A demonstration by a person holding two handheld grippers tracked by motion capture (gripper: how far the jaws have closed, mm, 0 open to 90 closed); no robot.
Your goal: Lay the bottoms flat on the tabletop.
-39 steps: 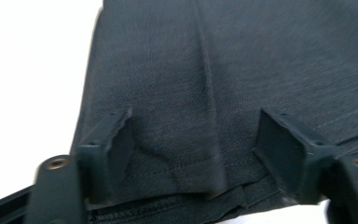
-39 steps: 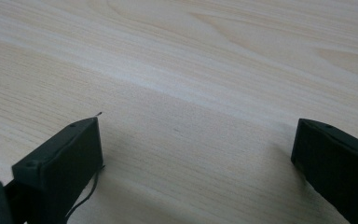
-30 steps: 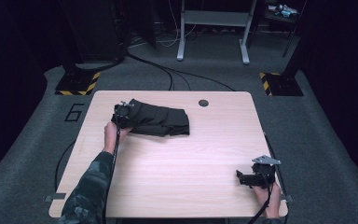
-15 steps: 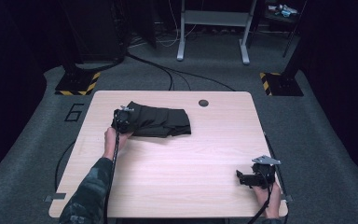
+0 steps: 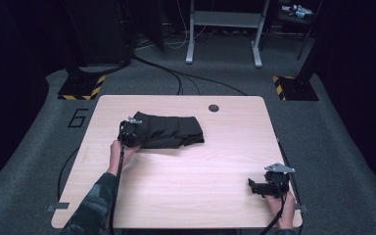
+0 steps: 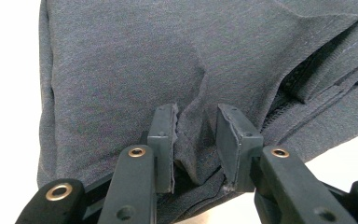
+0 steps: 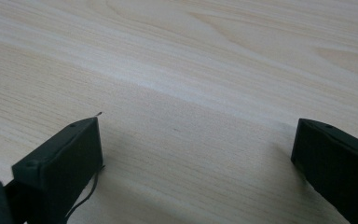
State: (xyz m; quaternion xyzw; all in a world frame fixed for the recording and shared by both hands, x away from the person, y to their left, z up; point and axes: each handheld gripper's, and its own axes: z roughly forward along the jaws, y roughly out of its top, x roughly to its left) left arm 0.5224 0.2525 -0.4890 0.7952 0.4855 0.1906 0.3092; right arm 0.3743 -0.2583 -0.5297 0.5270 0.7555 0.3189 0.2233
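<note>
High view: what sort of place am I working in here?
Probably a lab or recording studio: a wooden table on grey carpet, hazard-striped stand bases, floor cables, dark surroundings.

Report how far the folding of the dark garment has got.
Looks done: the garment lies as a compact folded rectangle on the table. In hand: the left tool pinches a fold of fabric at the garment's left end. The right tool is open over bare wood near the table's front right corner. Left, probably: one more fold or a tidy-up, then letting go.
</note>
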